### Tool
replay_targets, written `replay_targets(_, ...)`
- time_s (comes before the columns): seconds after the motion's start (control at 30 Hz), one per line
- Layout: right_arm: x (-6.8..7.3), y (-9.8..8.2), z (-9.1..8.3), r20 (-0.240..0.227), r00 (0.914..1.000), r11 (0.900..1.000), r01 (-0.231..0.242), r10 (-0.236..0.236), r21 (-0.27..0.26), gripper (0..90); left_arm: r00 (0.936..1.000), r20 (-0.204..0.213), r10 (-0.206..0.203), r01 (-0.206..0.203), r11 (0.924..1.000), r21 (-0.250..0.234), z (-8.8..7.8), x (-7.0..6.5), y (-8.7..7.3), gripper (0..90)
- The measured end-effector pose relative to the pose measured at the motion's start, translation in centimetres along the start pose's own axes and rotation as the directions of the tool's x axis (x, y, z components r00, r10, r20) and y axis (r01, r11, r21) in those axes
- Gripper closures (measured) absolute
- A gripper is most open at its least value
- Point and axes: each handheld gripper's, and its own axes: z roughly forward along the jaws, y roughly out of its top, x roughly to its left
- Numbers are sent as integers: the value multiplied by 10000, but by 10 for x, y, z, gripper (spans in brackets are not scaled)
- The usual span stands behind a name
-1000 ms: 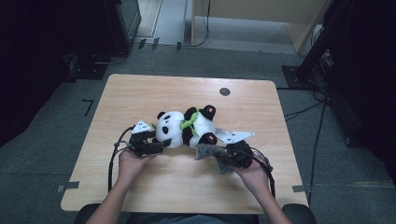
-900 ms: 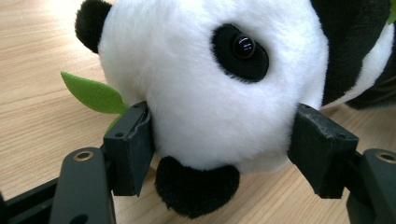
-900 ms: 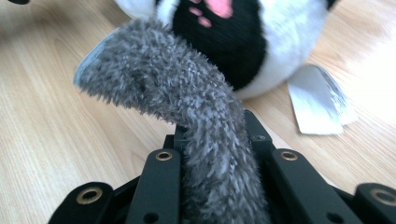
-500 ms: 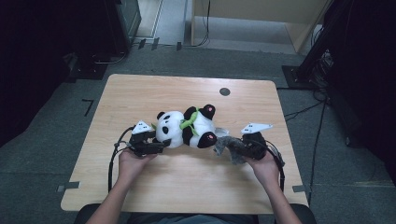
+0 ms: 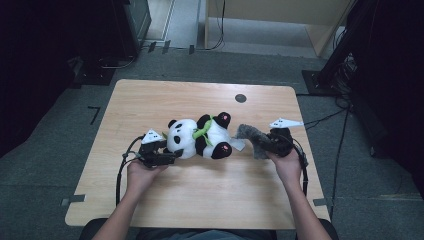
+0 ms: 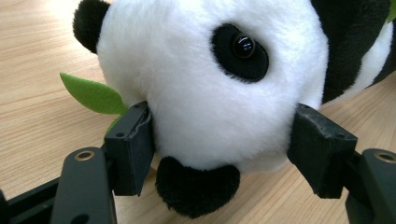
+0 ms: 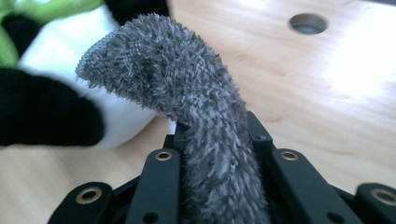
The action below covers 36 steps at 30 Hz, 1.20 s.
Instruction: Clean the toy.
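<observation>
1. The right claw [image 5: 261, 146] is pressed together on a grey fuzzy cloth [image 7: 196, 126]; in the right gripper view the cloth rises out from between its jaws and curls over at the top toward the toy; in the high view the cloth [image 5: 250, 137] hangs just off the toy's foot end, and whether it touches the toy I cannot tell.

2. The left claw [image 6: 224, 149] pinches the head of the plush panda [image 6: 210, 79]; both pads press into the white fur, one on each side of the face, with the black nose patch low between them; a green felt leaf [image 6: 91, 93] sticks out beside one jaw.

3. In the high view the panda [image 5: 200, 137] lies on its side near the middle of the surface [image 5: 200, 200], head toward the left claw [image 5: 167, 156] and feet toward the right one; a green band crosses its chest.

4. A small white tag [image 5: 237, 144] shows at the panda's lower foot, between toy and cloth.

5. Further out on the surface a round cable hole [image 5: 240, 98] sits toward the far edge, well apart from the work.

6. Judged from how things lie: the toy is steadied and the cloth is in hand, so the setup is done.

7. What is left, most likely: bringing the cloth onto the panda, to wipe it or cover it; no part of the toy looks covered yet.
</observation>
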Motion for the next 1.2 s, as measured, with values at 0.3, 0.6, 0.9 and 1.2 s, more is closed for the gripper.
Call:
replay_targets(0.3,-30,4,22,789,9960,9989,-399,417,-241,733,10000,15,1,-1,10000,-20,0,0,0,287)
replay_targets(0.6,-49,2,51,1368,9890,9981,-517,558,-336,720,10000,29,2,-2,10000,-27,0,1,0,286)
replay_targets(0.9,-57,-7,62,1199,9912,9981,-533,565,-298,570,10000,49,-9,9,10000,-24,0,1,0,283)
replay_targets(1.2,-53,-1,54,1069,9919,9943,-588,683,-894,355,9999,133,-29,29,10000,4,0,2,1,272)
